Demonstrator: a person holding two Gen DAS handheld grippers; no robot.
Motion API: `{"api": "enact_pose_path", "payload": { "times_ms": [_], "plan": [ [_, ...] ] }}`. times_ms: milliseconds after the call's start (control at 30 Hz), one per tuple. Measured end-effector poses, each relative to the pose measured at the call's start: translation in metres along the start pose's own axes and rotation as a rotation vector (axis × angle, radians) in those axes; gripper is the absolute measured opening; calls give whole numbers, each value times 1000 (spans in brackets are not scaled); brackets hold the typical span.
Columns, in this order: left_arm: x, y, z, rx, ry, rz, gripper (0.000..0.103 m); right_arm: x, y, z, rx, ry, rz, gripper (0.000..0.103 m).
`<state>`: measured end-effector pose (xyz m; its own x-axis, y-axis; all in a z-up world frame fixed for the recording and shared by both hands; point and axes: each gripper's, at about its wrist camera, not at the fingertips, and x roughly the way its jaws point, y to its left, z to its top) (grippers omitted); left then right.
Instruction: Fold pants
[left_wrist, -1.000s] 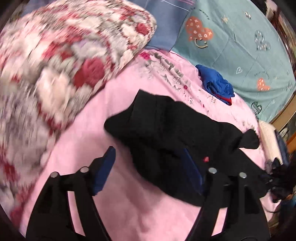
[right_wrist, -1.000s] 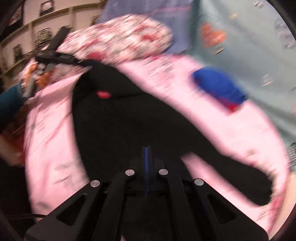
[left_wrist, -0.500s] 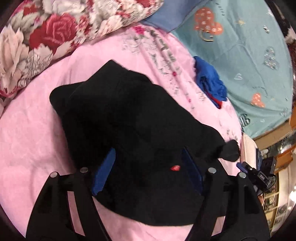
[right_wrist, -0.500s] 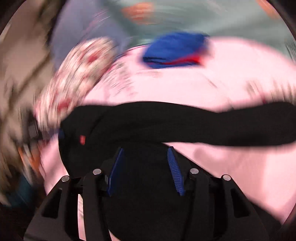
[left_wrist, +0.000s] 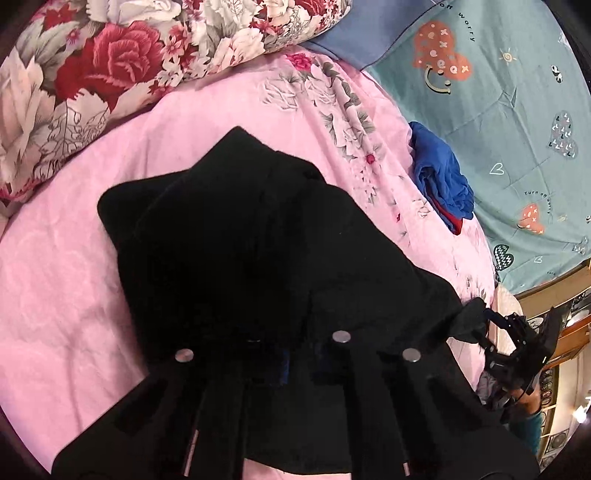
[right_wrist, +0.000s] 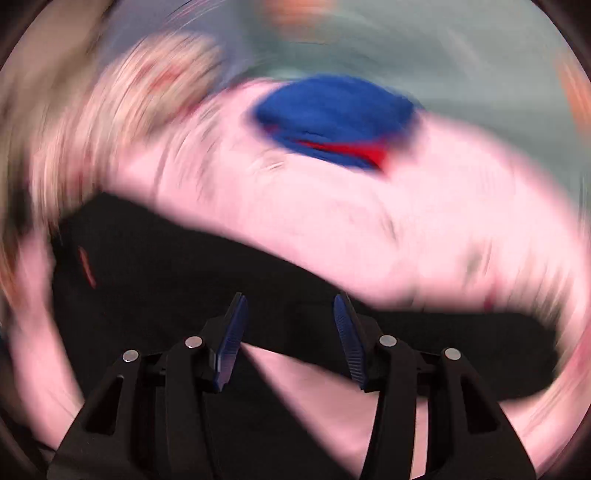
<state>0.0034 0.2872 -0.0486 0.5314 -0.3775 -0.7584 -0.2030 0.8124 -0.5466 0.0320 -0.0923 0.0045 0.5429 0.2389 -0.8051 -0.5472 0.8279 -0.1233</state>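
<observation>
The bed (left_wrist: 74, 280), under its pink floral sheet, filled most of what I could see, with a rose-patterned pillow (left_wrist: 110, 66) up at eleven o'clock and a teal quilt (left_wrist: 517, 110) printed with hearts off at two o'clock. The black pants (left_wrist: 240, 240) lay across the middle of the sheet in a bunched, partly doubled heap, one leg trailing away toward four o'clock; they looked gathered rather than squared, so I judged the fold only begun, with the legs not yet laid together and the final halving left to do. A crumpled blue garment (left_wrist: 443, 181) with a red edge sat well apart from them at three o'clock, at the border of sheet and quilt.

The left claw (left_wrist: 291, 358) was at six o'clock, its jaws pinched narrow on the near edge of the pants, dark cloth bulging over them. The right claw (right_wrist: 291, 343) stood about half spread above the black fabric, pads clear of it and gripping nothing; its view was heavily smeared, so how close it hovered I could not tell. From the left claw's view it showed small at four o'clock, by the end of the trailing leg.
</observation>
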Motion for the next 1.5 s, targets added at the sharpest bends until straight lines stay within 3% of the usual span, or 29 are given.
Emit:
{"api": "enact_pose_path", "payload": {
  "times_ms": [33,133,233,300,367,433,500,567,600,633,667,733,1100,1200,1333,1500],
  "plan": [
    [0,-1,1,0,-1,2,7,0,21,-2,-219,11,-55,50],
    [5,-2,2,-3,-7,12,7,11,44,-6,-517,91,-77,50],
    [9,-1,1,-11,1,21,8,27,41,1,-562,140,-41,48],
    [13,2,3,-31,16,12,10,40,37,5,-583,180,2,38],
    [15,4,6,-48,13,2,21,55,37,11,-610,227,23,30],
    [18,4,8,-62,13,-26,40,66,36,11,-636,263,41,30],
    [21,1,9,-59,8,-27,44,69,36,11,-641,284,65,29],
    [23,-5,10,-36,0,-13,42,70,36,12,-645,296,85,24],
    [23,-6,10,-31,1,-6,37,70,36,12,-642,306,88,21],
    [24,-7,11,-25,5,-1,22,69,37,11,-643,318,87,9],
    [25,-6,11,-24,10,4,15,69,39,9,-656,327,73,5],
    [23,0,12,-43,15,-1,9,61,43,5,-668,330,39,3],
    [-25,-15,21,10,-67,-55,6,-23,53,-5,-589,239,-48,2],
    [-45,-19,20,69,-76,-55,6,-49,65,-16,-566,202,-56,2],
    [-52,-8,8,125,-49,-19,6,-78,88,-32,-516,162,-4,2],
    [-45,27,-12,105,13,-8,6,-73,118,-65,-494,170,106,2]
  ]
}}
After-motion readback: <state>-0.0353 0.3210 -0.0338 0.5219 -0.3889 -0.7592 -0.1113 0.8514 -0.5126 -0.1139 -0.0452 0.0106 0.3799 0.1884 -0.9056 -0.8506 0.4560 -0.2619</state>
